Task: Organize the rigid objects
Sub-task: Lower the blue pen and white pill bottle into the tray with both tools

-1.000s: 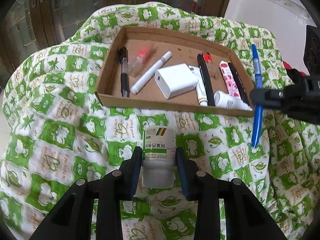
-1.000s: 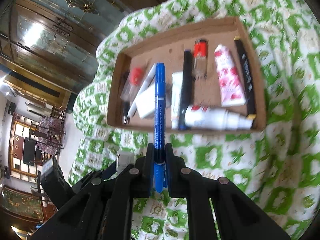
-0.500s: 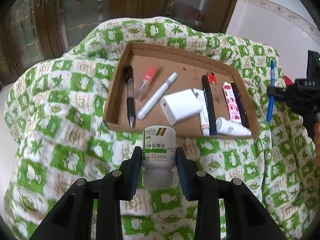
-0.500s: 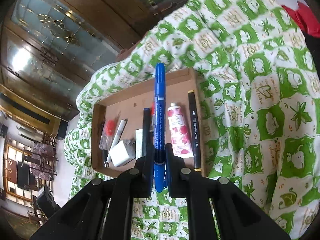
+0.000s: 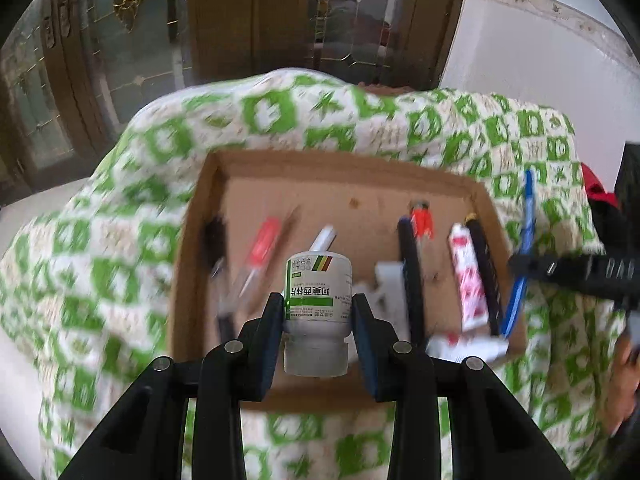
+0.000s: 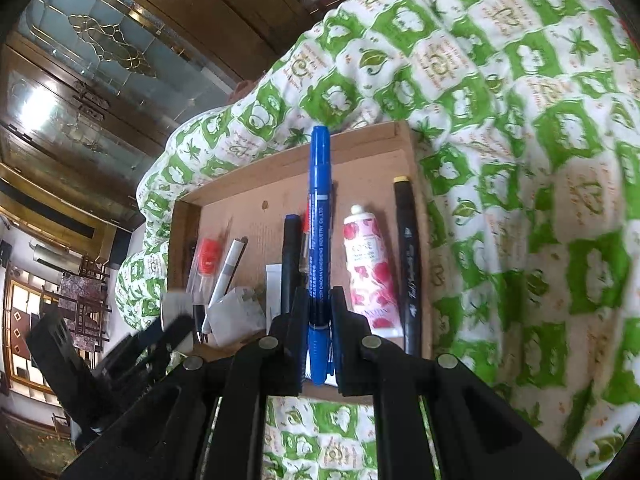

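The right fingers were clamped on the blue pen, which pointed straight out over the cardboard tray. The left fingers squeezed the white bottle above the tray's near side.

Setting: private home, living or dining area. Evidence: dark wooden doors with leaded decorative glass panels and brass fittings along the far side; white wall with patterned border at far right; dining chairs and a dark table in a tiled room beyond, at left in the right wrist view. Surface draped with green-and-white leaf-print quilt. On it, cardboard tray of household sundries: pens, hand cream tube, lighter.
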Demonstrator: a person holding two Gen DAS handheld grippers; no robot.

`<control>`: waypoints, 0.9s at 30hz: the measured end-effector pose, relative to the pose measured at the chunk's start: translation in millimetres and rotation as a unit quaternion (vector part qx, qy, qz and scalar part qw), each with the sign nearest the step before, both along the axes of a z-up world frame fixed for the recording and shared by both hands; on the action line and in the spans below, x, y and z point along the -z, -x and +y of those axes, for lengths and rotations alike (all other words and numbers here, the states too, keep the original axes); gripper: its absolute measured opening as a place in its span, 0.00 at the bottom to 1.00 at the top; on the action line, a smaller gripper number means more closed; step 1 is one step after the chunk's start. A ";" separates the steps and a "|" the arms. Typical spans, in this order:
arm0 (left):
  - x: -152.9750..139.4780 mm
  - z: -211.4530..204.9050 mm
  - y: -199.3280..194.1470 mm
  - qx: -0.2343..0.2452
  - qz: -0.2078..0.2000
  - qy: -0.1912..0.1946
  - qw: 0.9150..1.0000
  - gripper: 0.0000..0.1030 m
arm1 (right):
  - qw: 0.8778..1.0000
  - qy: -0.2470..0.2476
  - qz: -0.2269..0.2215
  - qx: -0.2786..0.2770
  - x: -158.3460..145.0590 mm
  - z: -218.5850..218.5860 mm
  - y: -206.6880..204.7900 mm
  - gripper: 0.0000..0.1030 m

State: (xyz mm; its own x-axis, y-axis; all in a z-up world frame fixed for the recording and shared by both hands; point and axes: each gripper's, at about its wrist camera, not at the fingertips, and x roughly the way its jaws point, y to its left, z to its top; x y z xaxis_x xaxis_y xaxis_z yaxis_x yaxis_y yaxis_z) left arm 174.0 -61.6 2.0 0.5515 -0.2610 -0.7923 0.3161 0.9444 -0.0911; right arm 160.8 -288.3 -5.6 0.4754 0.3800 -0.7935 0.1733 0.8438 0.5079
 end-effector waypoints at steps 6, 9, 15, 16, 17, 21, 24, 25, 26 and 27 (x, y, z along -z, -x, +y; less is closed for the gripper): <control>5.4 -38.1 -33.6 0.019 0.003 -0.006 1.000 0.34 | 1.000 -0.005 0.011 -0.011 14.9 10.5 -16.8 0.10; 12.8 -52.5 -45.6 0.028 0.006 -0.015 0.999 0.34 | 1.000 -0.005 0.017 -0.013 23.0 13.0 -24.0 0.10; 25.1 -61.7 -63.7 0.023 0.013 -0.023 0.999 0.35 | 0.999 -0.008 0.030 -0.013 36.6 14.3 -34.6 0.10; 26.3 -63.5 -64.9 0.023 0.014 -0.023 0.999 0.35 | 0.999 -0.008 0.031 -0.014 37.5 14.6 -35.8 0.10; 27.4 -64.4 -66.6 0.022 0.014 -0.024 0.999 0.35 | 0.999 -0.009 0.032 -0.015 38.9 15.5 -36.7 0.10; 34.4 -61.9 -71.6 0.020 0.018 -0.029 0.999 0.35 | 0.999 -0.008 0.035 -0.019 42.4 18.4 -38.5 0.10; 36.2 -61.6 -73.3 0.019 0.019 -0.031 0.999 0.35 | 0.999 -0.007 0.036 -0.021 43.7 20.9 -39.7 0.10; 35.9 -62.2 -74.0 0.018 0.020 -0.031 0.999 0.35 | 0.999 -0.007 0.036 -0.020 43.4 20.1 -39.5 0.10; 35.8 -61.8 -74.3 0.018 0.021 -0.031 0.999 0.35 | 0.999 -0.007 0.036 -0.020 43.6 20.0 -39.7 0.10; 36.3 -63.0 -73.9 0.017 0.022 -0.031 0.999 0.35 | 0.999 -0.007 0.036 -0.020 43.7 20.0 -39.8 0.10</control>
State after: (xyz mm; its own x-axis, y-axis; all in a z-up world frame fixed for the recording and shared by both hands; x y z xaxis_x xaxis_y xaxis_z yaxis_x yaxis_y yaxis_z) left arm 247.9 -124.5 -34.3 0.5080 -0.2287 -0.8305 0.3457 0.9372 -0.0466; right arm 200.6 -268.3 -49.3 0.4019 0.4083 -0.8196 0.1757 0.8440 0.5067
